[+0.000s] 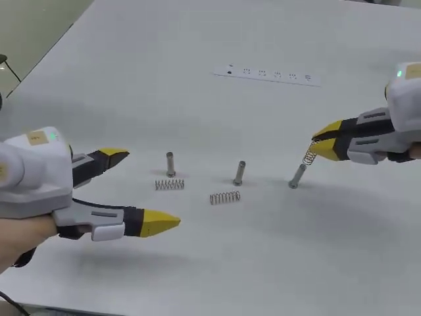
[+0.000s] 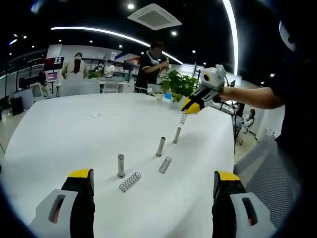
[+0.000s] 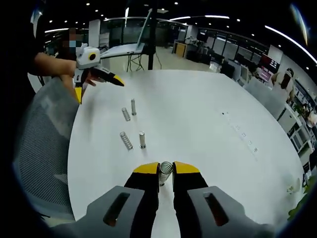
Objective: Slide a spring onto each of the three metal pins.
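Observation:
Three upright metal pins stand in a row on the white table: left pin (image 1: 170, 164), middle pin (image 1: 239, 172), right pin (image 1: 297, 176). My right gripper (image 1: 320, 145) is shut on a spring (image 1: 309, 157), which hangs tilted just above the top of the right pin. In the right gripper view the spring (image 3: 166, 167) sits pinched between the yellow tips. Two springs lie flat: one (image 1: 170, 185) by the left pin, one (image 1: 225, 197) in front of the middle pin. My left gripper (image 1: 148, 189) hovers open near the left pin, nothing between its jaws.
A white power strip (image 1: 266, 74) lies flat on the table beyond the pins. The table's near edge (image 1: 197, 306) runs close below the left gripper. People, chairs and a plant (image 2: 178, 84) stand in the room past the table.

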